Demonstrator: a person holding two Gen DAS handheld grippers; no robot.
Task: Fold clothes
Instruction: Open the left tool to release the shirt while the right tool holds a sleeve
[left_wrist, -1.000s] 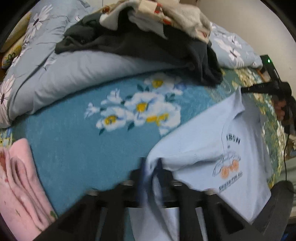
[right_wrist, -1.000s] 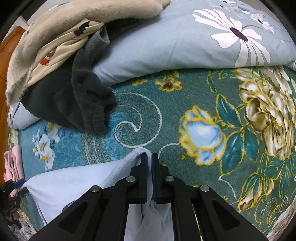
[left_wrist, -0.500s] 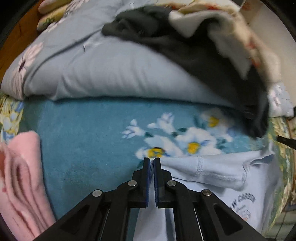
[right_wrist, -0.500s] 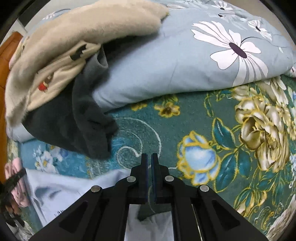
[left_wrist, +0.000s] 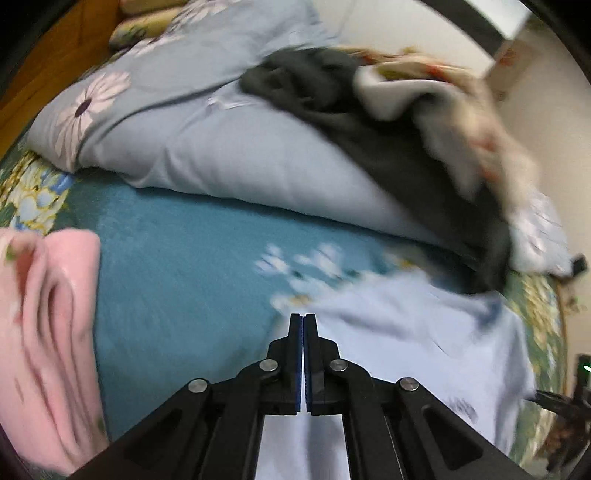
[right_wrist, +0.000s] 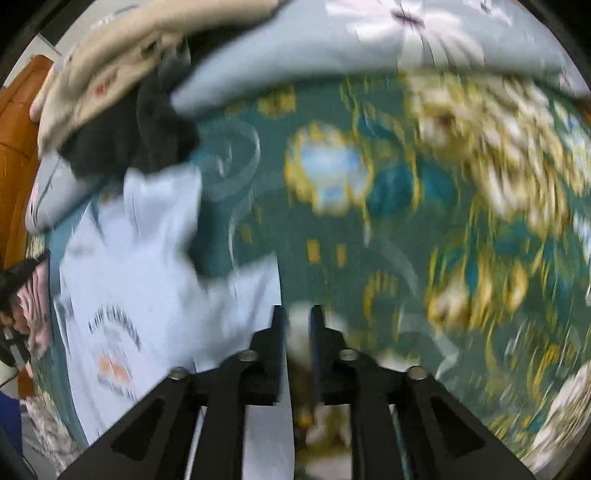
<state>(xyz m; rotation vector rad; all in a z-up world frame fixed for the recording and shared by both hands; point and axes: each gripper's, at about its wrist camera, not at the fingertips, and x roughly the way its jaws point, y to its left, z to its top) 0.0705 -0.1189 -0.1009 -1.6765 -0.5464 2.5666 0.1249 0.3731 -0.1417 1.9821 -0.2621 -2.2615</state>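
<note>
Since half a second ago my right gripper (right_wrist: 298, 321) has let go: its jaws now stand a little apart with only blurred bedspread showing between them, where before they were pinched together over the shirt's edge. My left gripper (left_wrist: 303, 325) hasn't changed, jaws pressed together with a thin pale strip of the light blue T-shirt (left_wrist: 424, 339) caught between the pads. Both views are motion-blurred, so both hands look to be mid-swing.

Shirt lies spread on the floral bedspread (right_wrist: 406, 221), printed side up, logo visible in the right view, top edge bunched near the dark grey garment (left_wrist: 388, 147) hanging off the grey-blue duvet (left_wrist: 221, 155). It has slid further up the bed than a second ago.

Handling: thin cotton, light, limp, no stiffness, drapes and wrinkles at once; I'd take it at hems, shoulders or sleeve seams, pinching both layers. Pink folded item (left_wrist: 48, 332) sits left, well apart.
</note>
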